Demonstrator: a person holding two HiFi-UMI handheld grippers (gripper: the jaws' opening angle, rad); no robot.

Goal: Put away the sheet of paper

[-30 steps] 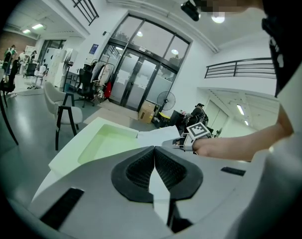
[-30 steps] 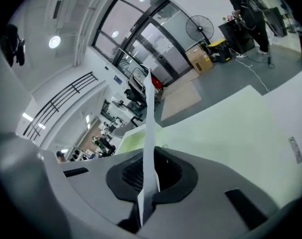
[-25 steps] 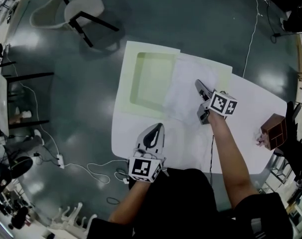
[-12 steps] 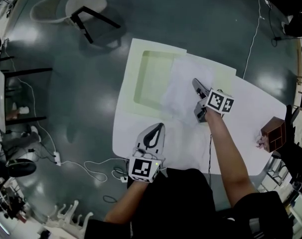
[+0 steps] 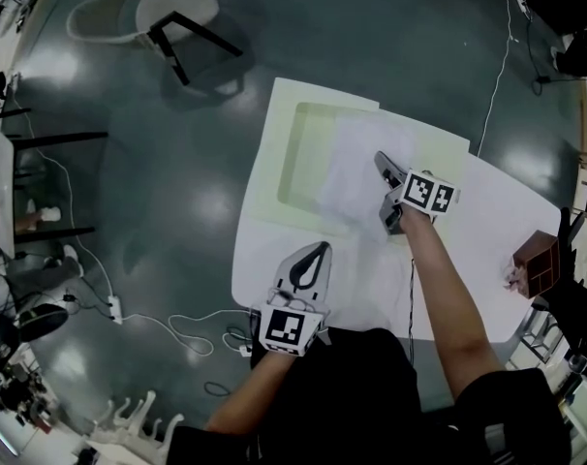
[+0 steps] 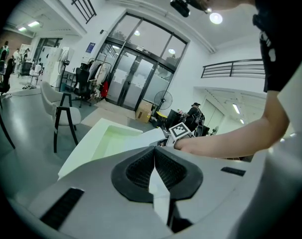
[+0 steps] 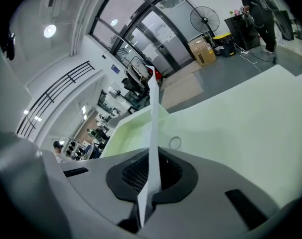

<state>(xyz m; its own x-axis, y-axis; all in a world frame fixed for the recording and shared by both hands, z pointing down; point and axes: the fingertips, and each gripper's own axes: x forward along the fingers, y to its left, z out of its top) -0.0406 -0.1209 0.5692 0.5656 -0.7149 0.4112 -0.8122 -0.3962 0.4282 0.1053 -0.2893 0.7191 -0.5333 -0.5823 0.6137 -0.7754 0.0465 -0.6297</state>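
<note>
A white sheet of paper (image 5: 356, 168) hangs over the right part of a pale green tray (image 5: 269, 153) on the white table (image 5: 497, 221). My right gripper (image 5: 383, 166) is shut on the sheet's near right edge. In the right gripper view the paper (image 7: 153, 128) stands edge-on between the pads of the right gripper (image 7: 152, 171), with the tray's rim (image 7: 240, 118) beyond. My left gripper (image 5: 308, 264) is shut near the table's front edge, apart from the sheet. In the left gripper view the left gripper (image 6: 154, 151) points at the tray (image 6: 86, 148).
A small brown wooden box (image 5: 538, 264) sits at the table's right edge. On the floor, a white chair (image 5: 172, 8) stands at the far left of the table and cables (image 5: 177, 323) run near its front left corner.
The right gripper has carried the sheet off the table and further over the tray. The left gripper has stayed at the table's front edge.
</note>
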